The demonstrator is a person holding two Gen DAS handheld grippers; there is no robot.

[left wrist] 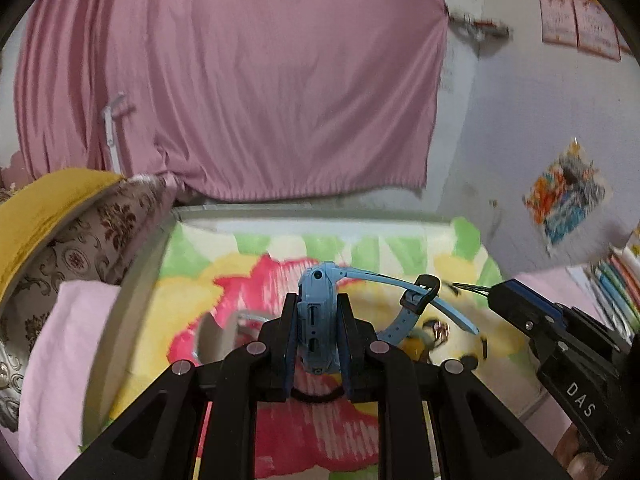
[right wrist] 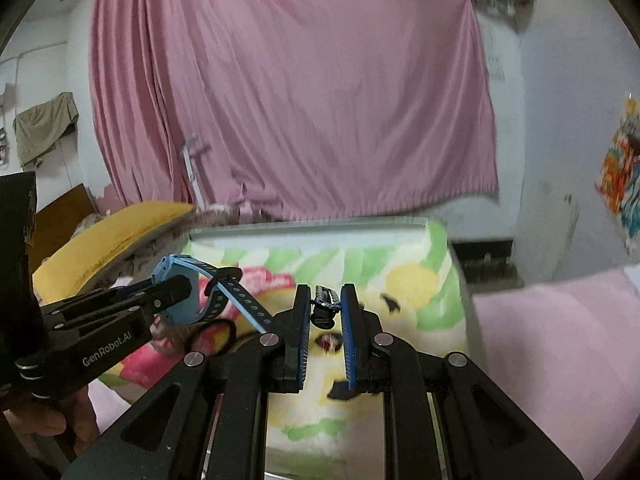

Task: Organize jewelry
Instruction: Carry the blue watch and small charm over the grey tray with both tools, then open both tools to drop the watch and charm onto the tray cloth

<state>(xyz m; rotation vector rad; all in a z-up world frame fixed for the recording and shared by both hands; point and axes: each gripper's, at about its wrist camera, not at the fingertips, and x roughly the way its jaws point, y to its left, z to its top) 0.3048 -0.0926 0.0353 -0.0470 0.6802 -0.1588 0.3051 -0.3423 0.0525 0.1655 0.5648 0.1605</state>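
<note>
Left gripper (left wrist: 318, 320): fingers clamped on the body of a blue watch (left wrist: 316, 312), held on edge above the tabletop. Strap (left wrist: 408, 284) sticks out to the right with a dark buckle loop (left wrist: 426, 286); the other strap end curls down below it. From the right wrist view the same watch (right wrist: 176, 292) sits in the left gripper (right wrist: 172, 294), off the surface, perforated strap (right wrist: 244, 304) hanging toward the right gripper.

Right gripper (right wrist: 326, 308): fingers pinched on a small dark braided bracelet (right wrist: 325, 302), held near the tips, a loop hanging just below them. In the left wrist view only a thin dark strand (left wrist: 470, 289) shows past the right gripper's tip (left wrist: 494, 294).

Tabletop (left wrist: 224, 292) is covered with a cloth in pink, yellow and green. On it: a black hair tie (right wrist: 210, 338) just below the watch, a small ring-like item (left wrist: 440, 330) under the strap, too blurred to identify. A clear round item (left wrist: 224, 332) is left of the left fingers, blurred.

Pink curtain (right wrist: 300, 100) behind, yellow cushion (left wrist: 44, 208) to the left.
</note>
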